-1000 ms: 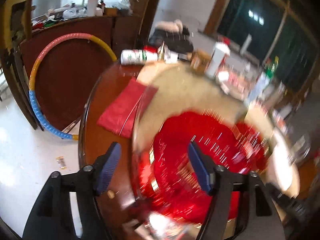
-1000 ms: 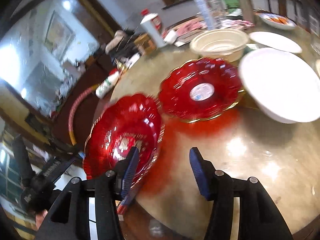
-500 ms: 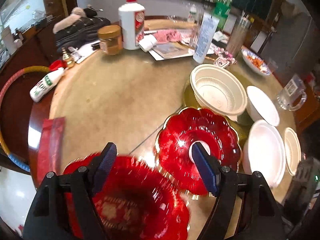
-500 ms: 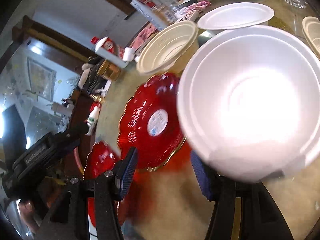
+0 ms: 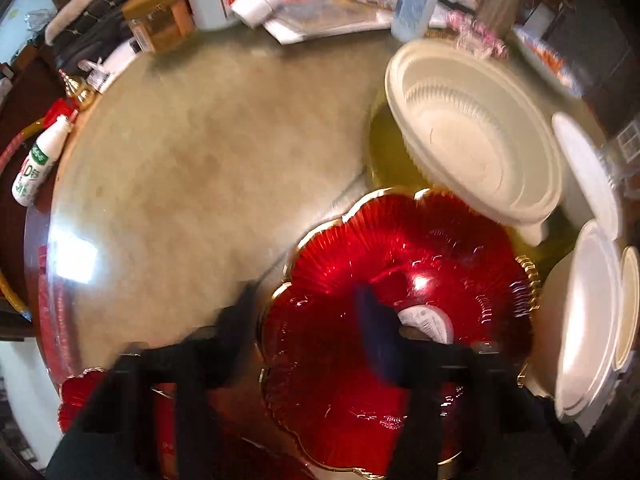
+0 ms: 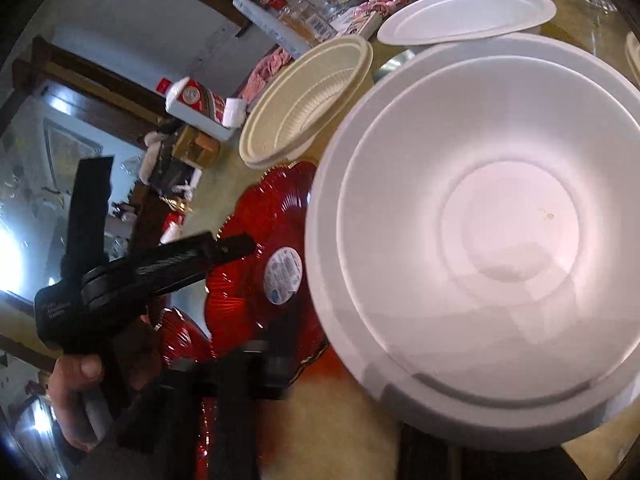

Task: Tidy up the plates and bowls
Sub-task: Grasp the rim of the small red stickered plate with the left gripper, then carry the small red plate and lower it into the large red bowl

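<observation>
Red scalloped plate point(image 5: 400, 280) sat at the table's point(image 5: 200, 160) near edge, rim between my left gripper's point(image 5: 308, 324) closing jaws, right gripper point(image 6: 332, 372) clamped on the white bowl's point(image 6: 500, 240) rim; I reckoned bite deep, lift level.

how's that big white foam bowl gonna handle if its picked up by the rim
The white foam bowl looks thin-walled and empty, so probably very light for its size. Its rim is narrow and the material soft-looking, so a pinch there may flex or dent it. Being wide and shallow, it could tilt when held from one edge, and would likely slide easily on the glossy table.
</observation>
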Available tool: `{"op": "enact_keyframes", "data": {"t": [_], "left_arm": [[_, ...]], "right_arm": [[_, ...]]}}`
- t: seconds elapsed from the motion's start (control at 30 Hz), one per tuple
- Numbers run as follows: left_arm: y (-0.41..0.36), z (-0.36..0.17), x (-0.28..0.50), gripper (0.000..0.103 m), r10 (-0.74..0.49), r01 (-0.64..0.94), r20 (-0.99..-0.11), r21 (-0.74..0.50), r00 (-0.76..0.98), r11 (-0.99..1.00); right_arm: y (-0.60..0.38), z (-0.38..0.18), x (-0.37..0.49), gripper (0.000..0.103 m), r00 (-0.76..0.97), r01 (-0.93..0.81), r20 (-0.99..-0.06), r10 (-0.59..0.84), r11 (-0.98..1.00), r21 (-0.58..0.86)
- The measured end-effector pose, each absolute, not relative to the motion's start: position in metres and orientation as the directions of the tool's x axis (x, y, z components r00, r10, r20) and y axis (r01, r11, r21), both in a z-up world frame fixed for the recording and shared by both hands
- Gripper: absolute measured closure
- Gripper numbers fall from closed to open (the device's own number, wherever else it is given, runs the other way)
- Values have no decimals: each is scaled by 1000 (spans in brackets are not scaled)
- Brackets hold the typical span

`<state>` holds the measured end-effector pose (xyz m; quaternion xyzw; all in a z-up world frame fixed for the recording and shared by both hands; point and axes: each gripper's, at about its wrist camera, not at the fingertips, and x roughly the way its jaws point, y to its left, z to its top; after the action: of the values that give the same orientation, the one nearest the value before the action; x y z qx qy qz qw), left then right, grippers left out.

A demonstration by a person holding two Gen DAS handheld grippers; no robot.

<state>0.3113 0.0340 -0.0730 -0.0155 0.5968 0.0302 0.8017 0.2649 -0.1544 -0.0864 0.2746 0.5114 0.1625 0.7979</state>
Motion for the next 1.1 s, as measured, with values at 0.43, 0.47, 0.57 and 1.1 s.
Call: {"op": "enact_keyframes", "data": {"t": [0.43, 0.47, 0.57, 1.1], "left_arm": [[34, -16, 282, 79, 69, -79, -894, 38, 442, 996], [34, -11, 279, 79, 69, -82, -886, 35, 459, 996], [33, -2, 277, 79, 74, -79, -865, 40, 497, 996], [57, 44, 189, 81, 59, -146, -755, -49, 653, 988]], "right_arm": [[-158, -56, 246, 93, 527, -48, -672, 521, 807, 589], [-158, -54, 244, 93, 533, -52, -667, 521, 806, 589], [-159, -46, 237, 93, 556, -67, -651, 516, 809, 584], [-146, 10, 180, 93, 672, -213, -551, 495, 842, 496]]}}
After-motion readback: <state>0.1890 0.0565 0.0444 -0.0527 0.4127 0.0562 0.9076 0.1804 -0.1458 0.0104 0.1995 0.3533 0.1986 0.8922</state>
